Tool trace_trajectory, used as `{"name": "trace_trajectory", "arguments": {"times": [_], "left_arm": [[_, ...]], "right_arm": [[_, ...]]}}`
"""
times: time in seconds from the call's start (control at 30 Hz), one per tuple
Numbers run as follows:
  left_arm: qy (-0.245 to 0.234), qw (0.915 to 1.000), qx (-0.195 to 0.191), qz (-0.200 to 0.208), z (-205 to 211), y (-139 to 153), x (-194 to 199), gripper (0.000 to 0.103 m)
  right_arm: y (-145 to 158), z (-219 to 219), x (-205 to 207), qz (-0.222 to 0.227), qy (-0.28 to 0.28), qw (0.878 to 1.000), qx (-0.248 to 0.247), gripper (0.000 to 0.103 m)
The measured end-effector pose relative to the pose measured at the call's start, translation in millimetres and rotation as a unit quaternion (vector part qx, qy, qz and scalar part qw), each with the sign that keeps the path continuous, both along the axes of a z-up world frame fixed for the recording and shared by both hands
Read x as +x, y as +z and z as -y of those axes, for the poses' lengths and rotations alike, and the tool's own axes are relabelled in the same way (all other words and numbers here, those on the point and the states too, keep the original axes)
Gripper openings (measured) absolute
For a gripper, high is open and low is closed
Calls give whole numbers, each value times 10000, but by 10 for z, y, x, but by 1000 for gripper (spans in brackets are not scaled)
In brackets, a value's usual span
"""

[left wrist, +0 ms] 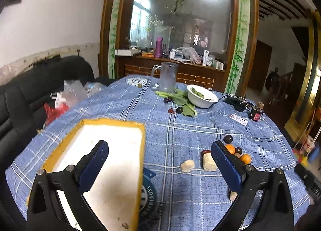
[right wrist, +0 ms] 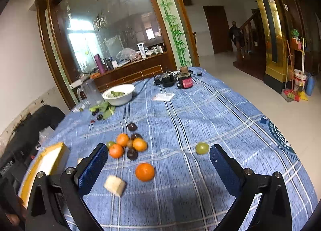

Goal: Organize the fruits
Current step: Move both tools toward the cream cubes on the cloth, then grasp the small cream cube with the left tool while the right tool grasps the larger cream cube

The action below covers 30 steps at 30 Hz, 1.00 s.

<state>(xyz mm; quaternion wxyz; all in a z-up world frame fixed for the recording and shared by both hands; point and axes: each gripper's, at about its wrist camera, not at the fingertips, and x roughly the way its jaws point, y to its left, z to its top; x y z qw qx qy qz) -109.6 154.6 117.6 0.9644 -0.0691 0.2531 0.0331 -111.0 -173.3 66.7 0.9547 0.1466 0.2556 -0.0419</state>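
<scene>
Both grippers hang empty w/ jaws wide: left gripper (left wrist: pixel 159 157) over the yellow-rimmed white tray (left wrist: pixel 112 150) and blue plaid cloth (left wrist: pixel 180 130), right gripper (right wrist: pixel 158 155) above a lone orange (right wrist: pixel 144 171) and pale cut chunk (right wrist: pixel 114 185). Beyond sit a cluster of oranges (right wrist: pixel 122 139) w/ dark plums (right wrist: pixel 132 126), touching; a green grape (right wrist: pixel 202 148) lies apart to the right. Farther back: white bowl (right wrist: pixel 118 95) beside leafy greens (right wrist: pixel 104 108).
</scene>
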Motion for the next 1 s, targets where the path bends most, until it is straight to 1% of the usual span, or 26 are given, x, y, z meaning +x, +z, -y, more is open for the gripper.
{"name": "trace_trajectory", "arguments": {"times": [0.1,0.17,0.23,0.3,0.37,0.43,0.47,0.5,0.6,0.7,1.0], "left_arm": [[-8,9996,-73,-290,-105,-85,34,102],[-134,9988,-200,-425,-134,-144,38,102],[-190,9983,-291,-476,-164,-175,32,102],[-280,9980,-277,-493,-126,-197,15,101],[-440,9974,-224,-516,-81,-210,26,89],[-638,9959,-220,-603,-36,-227,60,61],[-757,9944,-260,-690,-19,-245,94,55],[-814,9934,-307,-752,-18,-257,118,51],[-883,9912,-430,-892,-12,-308,186,51],[-918,9894,-424,-1044,42,-366,277,51],[-1169,9807,-61,-1564,356,-587,662,51]], "right_arm": [[-137,-113,-26,-170,204,9995,-197,102],[-218,-198,4,-432,484,9974,-310,100],[-281,-281,48,-590,819,9945,-274,86],[-322,-390,107,-764,1175,9898,-251,81],[-349,-507,194,-904,1489,9844,-259,75],[-379,-589,273,-1038,1704,9797,-188,71],[-407,-624,322,-1097,1788,9777,-131,71],[-433,-651,370,-1136,1839,9763,-93,71],[-484,-712,437,-1162,1911,9746,-64,71],[-545,-776,524,-1235,1959,9728,-92,71],[-669,-748,629,-1335,2071,9690,162,71]]}}
